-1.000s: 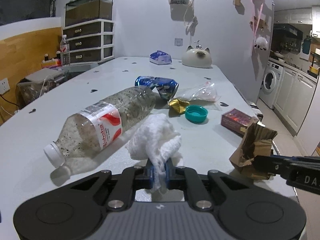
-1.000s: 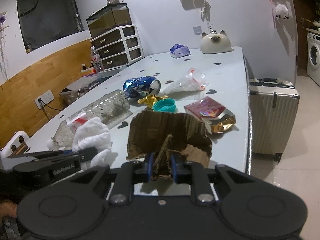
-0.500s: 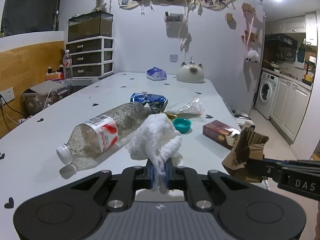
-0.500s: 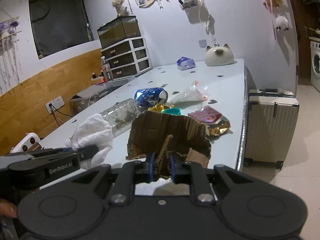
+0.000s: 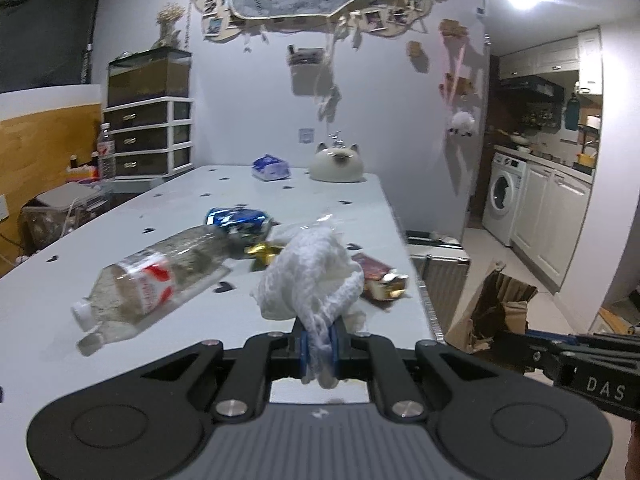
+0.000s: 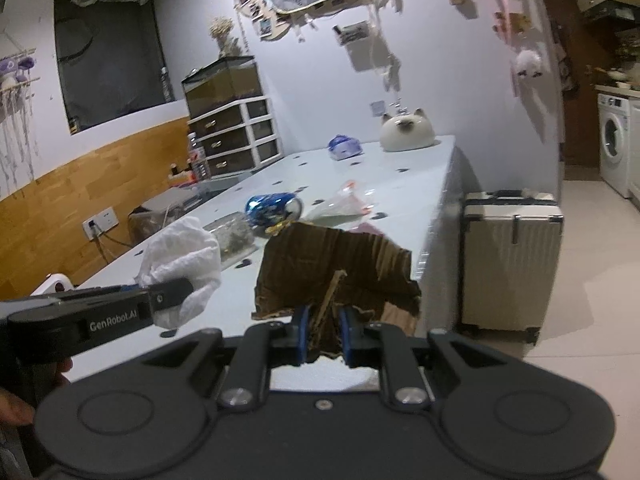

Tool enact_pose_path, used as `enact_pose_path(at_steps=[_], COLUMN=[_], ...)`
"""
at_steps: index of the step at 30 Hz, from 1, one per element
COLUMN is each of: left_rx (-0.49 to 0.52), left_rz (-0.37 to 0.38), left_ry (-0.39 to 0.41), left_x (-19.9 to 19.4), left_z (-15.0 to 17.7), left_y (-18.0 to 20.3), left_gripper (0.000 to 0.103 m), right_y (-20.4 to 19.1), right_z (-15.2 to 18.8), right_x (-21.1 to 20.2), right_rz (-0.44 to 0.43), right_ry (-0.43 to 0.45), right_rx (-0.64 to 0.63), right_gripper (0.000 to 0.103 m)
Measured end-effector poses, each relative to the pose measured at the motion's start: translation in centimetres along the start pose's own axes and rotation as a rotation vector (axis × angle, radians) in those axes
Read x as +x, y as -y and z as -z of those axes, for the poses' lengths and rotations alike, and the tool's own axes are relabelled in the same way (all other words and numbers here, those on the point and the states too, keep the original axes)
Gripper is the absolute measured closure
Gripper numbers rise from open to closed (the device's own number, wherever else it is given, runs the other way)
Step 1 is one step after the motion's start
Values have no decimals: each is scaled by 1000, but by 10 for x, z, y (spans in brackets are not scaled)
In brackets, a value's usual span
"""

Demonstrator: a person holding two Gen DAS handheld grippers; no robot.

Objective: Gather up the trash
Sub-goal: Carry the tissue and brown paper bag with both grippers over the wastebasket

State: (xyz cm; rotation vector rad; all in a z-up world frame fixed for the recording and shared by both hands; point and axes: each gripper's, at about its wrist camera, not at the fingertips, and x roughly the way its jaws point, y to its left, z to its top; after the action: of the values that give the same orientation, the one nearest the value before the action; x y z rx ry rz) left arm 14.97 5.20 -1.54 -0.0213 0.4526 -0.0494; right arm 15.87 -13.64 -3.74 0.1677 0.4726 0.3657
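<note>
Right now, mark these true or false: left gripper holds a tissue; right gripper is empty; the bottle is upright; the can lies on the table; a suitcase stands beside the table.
1. Left gripper holds the tissue: true.
2. Right gripper is empty: false, it grips cardboard.
3. Bottle is upright: false, it lies on its side.
4. Can lies on the table: true.
5. Suitcase stands beside the table: true.

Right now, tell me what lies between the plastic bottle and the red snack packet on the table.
In the left wrist view, a gold wrapper lies between the plastic bottle and the red snack packet; the held tissue wad blocks the rest.
</note>
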Motion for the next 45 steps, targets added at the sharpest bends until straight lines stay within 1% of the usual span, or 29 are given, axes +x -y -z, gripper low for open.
enact_pose_path(at_steps=[4, 7, 15, 20, 25, 30, 34, 39, 45], left_rx=[12, 16, 55, 89, 150, 180, 173, 167, 143], left_rz=[45, 94, 206, 258, 289, 312, 315, 298, 278], left_ry=[-4, -6, -49, -85, -134, -212, -287, -363, -432], left_x=[1, 2, 21, 39, 64, 104, 148, 205, 276], left_z=[4, 8, 22, 34, 54, 83, 106, 130, 159], left_y=[29, 53, 126, 169, 209, 243, 258, 263, 255], left_gripper=[91, 91, 91, 91, 91, 91, 91, 91, 91], right_y=[25, 46, 107, 143, 179, 217, 247, 285, 319], right_z=[4, 8, 22, 33, 51, 74, 94, 114, 136], right_x=[-23, -38, -72, -83, -85, -72, -54, -15, 49], right_rz=[47, 83, 191, 248, 287, 323, 347, 384, 389], right_ry=[17, 25, 28, 13, -18, -71, -116, -175, -226], right_rx=[15, 28, 71, 101, 141, 195, 239, 288, 347], right_gripper=[86, 86, 86, 86, 86, 86, 86, 86, 86])
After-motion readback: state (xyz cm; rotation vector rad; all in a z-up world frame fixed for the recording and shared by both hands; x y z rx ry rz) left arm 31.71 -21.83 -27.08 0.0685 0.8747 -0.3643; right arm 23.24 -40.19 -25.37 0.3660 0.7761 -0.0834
